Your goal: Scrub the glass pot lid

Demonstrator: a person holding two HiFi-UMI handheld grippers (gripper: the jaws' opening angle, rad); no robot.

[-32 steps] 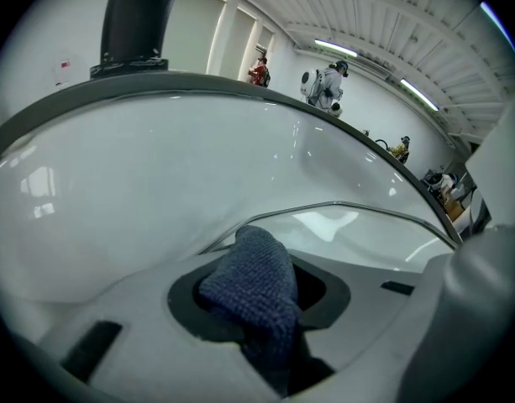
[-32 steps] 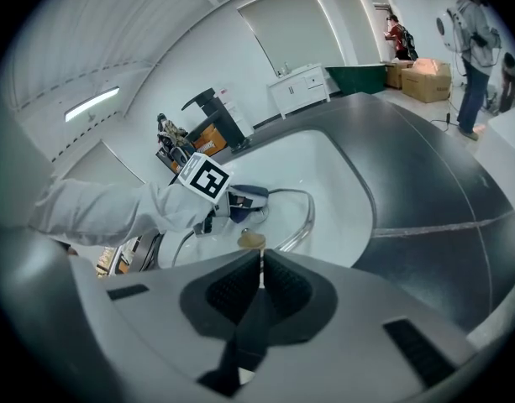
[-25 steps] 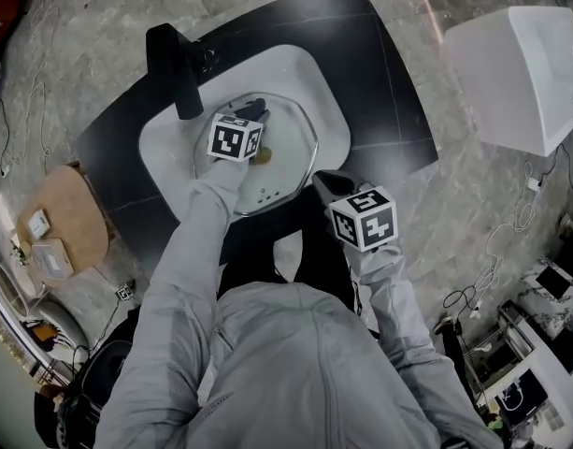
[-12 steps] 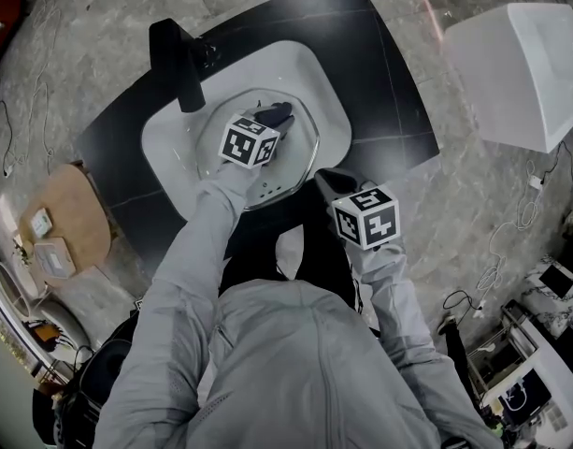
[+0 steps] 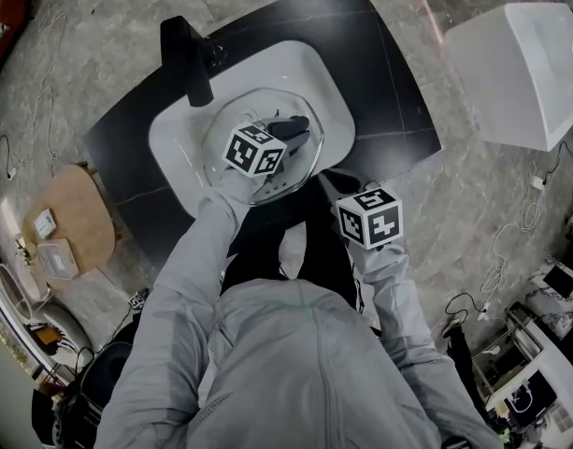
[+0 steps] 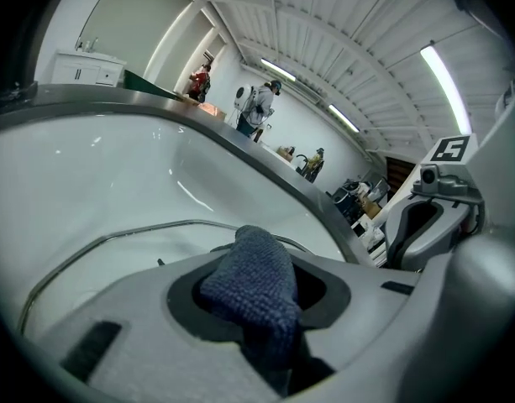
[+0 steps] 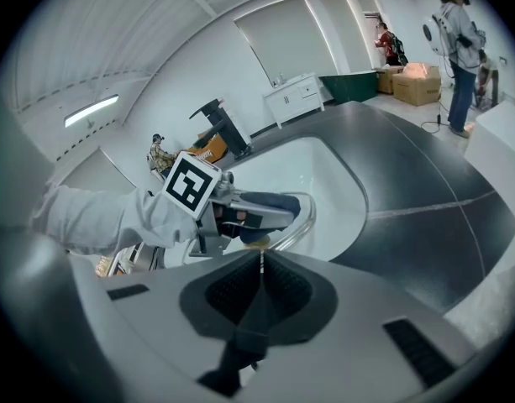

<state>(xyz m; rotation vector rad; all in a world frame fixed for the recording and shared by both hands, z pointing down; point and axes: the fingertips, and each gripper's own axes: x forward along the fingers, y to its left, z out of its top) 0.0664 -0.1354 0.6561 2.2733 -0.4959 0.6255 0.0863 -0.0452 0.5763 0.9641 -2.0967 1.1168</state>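
Left gripper (image 5: 288, 131): jaws clamped on blue cloth (image 6: 255, 280), over lid (image 5: 267, 187).
Right gripper (image 7: 260, 263): jaws pinched on lid's rim.
Lid: in white sink (image 5: 314, 78), near black tap (image 5: 188, 59).

pale grey long-sleeved jacket (image 5: 286, 363), black-and-white marker cubes (image 5: 256, 150).

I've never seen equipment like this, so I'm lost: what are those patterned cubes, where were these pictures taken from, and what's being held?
A person holds a two-jaw gripper in each hand; the cubes are parts of them. One camera looks down from the person's head; two ride on the grippers. A glass lid lies in a white sink in a black counter. The left gripper clamps a dark blue cloth over the lid. The right gripper is closed at the lid's near rim, seemingly pinching it.
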